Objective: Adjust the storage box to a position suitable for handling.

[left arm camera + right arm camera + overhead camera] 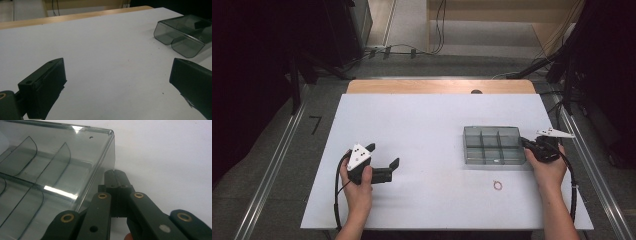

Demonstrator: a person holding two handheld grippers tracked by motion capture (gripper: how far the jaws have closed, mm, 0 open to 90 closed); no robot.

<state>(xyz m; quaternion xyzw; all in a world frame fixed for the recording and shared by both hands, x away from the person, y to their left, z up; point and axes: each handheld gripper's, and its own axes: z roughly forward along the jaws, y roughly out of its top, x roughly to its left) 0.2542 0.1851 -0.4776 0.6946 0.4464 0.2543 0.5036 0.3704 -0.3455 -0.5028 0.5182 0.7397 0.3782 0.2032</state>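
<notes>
**Jaws: one pair wide, one pair closed beside the organiser box**

Fingers [42, 87] of the left gripper [384, 162] stand wide apart with nothing between them, above bare table [422, 130] well to the left of the organiser box [492, 145]. Fingers [116, 180] of the right gripper [527, 144] are pressed together, tips meeting; they lie just beside the box's right end wall. Whether they touch that wall cannot be told, and nothing is seen clamped between them.

Count: two grippers, one in each hand. One clear grey organiser box, standing open-side up on the white table. Its dividers mark six compartments, in two rows of three; all six appear vacant, as far as the high view allows. One small ring [498, 185] lies on the table near the box, in front of its near right corner, apart from both grippers. One cable trails from each gripper toward the person.
</notes>
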